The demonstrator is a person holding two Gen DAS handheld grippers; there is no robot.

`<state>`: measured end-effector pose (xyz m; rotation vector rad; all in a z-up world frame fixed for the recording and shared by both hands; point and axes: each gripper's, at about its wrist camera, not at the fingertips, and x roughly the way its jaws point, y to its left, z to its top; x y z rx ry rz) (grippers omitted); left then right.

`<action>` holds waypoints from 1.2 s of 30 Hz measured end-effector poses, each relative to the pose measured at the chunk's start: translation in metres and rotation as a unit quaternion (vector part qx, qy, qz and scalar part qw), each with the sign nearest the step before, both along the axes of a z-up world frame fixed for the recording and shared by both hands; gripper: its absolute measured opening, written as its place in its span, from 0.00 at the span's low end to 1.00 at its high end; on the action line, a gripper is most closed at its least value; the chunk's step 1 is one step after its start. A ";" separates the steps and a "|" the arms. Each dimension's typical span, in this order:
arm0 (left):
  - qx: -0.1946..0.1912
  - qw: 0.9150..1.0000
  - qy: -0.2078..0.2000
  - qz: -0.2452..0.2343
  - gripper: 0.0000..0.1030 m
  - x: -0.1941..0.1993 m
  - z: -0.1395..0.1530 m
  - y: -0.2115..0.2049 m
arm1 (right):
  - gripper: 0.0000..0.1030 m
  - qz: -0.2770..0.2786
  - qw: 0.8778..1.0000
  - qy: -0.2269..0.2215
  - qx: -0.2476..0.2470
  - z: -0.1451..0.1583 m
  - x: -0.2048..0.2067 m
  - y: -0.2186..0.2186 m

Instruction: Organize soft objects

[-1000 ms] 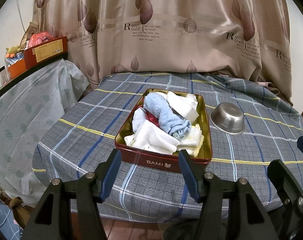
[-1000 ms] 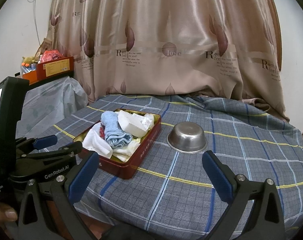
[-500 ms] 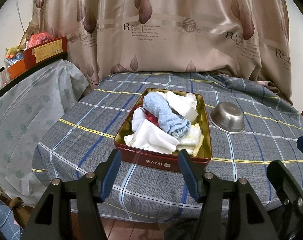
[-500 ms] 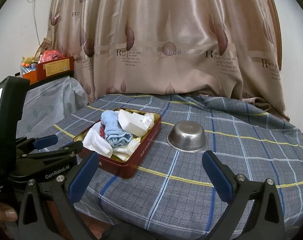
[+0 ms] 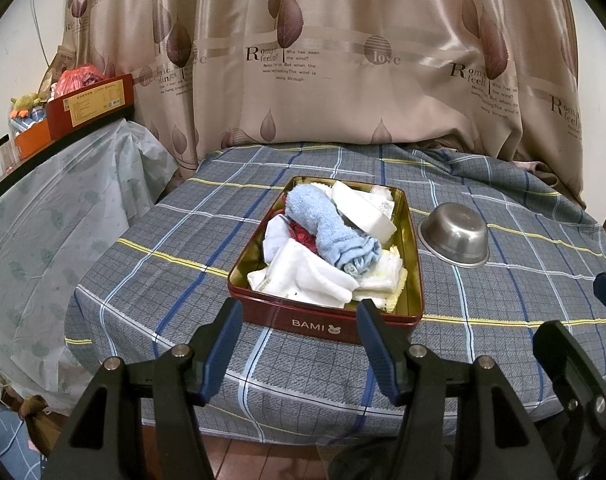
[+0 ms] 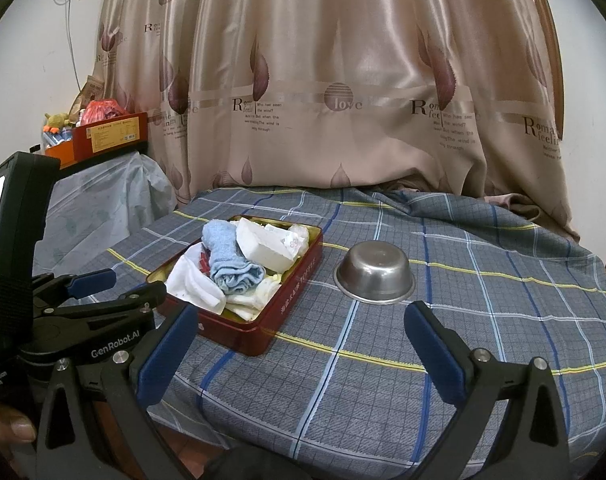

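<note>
I am holding the left gripper (image 5: 297, 344) wide, nothing between its blue pads, just before the red BAMI tin (image 5: 323, 322). In the tin a rolled blue towel (image 5: 329, 232) is lying over white cloths (image 5: 303, 276). At two o'clock from the tin, an overturned steel bowl (image 6: 375, 276) is sitting. The right gripper (image 6: 303, 352) is also standing wide and empty.
</note>
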<state>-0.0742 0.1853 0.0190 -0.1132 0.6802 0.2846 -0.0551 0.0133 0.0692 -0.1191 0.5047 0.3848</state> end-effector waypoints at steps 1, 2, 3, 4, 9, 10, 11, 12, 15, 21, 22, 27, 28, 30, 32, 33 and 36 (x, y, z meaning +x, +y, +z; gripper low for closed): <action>0.000 1.000 0.000 0.000 0.59 0.000 0.000 0.000 | 0.99 0.000 1.000 0.000 0.000 0.001 0.001 0.000; 0.000 1.000 0.000 0.000 0.59 0.001 0.000 0.000 | 0.99 0.001 1.000 0.000 0.000 0.001 0.001 0.000; 0.001 1.000 0.000 0.000 0.59 0.000 0.000 0.000 | 0.99 0.001 1.000 0.000 -0.001 0.001 0.001 0.000; 0.001 1.000 0.001 0.000 0.59 0.000 0.000 0.000 | 0.99 0.000 1.000 0.000 -0.001 0.001 0.001 0.000; 0.001 1.000 0.001 0.000 0.59 0.000 0.000 0.000 | 0.99 0.000 1.000 0.000 -0.001 0.001 0.001 0.000; 0.000 1.000 0.001 0.000 0.59 0.001 0.000 0.000 | 0.99 0.000 1.000 0.000 0.000 0.000 0.001 0.000; 0.000 1.000 0.001 0.000 0.59 0.001 0.001 -0.001 | 0.99 0.001 1.000 0.001 0.000 0.001 0.001 0.000; 0.000 1.000 0.001 0.000 0.59 0.001 0.000 0.000 | 0.99 0.000 1.000 0.001 0.000 0.001 0.001 0.000; 0.000 1.000 0.001 0.000 0.59 0.001 0.001 -0.001 | 0.99 0.000 1.000 0.000 0.000 0.001 0.001 0.000; 0.001 1.000 0.002 0.000 0.59 0.002 0.000 -0.001 | 0.99 0.000 1.000 0.001 0.000 -0.001 0.001 -0.001; 0.001 1.000 0.002 0.000 0.59 0.002 0.000 -0.001 | 0.99 0.000 1.000 0.001 0.000 -0.001 0.001 -0.001; -0.004 1.000 0.002 -0.005 0.59 0.001 -0.003 -0.001 | 0.99 0.000 1.000 0.005 -0.003 -0.008 -0.002 -0.003; -0.004 1.000 -0.001 -0.004 0.59 0.000 -0.003 0.000 | 0.99 -0.001 1.000 0.005 -0.005 -0.009 -0.004 -0.003; 0.004 1.000 -0.021 0.009 0.59 -0.003 0.002 0.001 | 0.99 -0.002 1.000 0.006 -0.006 -0.011 -0.005 -0.007; 0.021 0.999 -0.029 0.012 0.59 -0.006 0.008 -0.002 | 0.99 -0.005 1.000 0.006 -0.008 -0.012 -0.002 -0.013; 0.025 0.999 -0.033 0.012 0.59 -0.007 0.011 -0.003 | 0.99 -0.008 1.000 0.005 -0.008 -0.010 -0.002 -0.017; 0.030 0.999 -0.042 0.007 0.59 -0.012 0.018 -0.008 | 0.99 -0.023 1.000 0.000 -0.008 -0.007 0.003 -0.037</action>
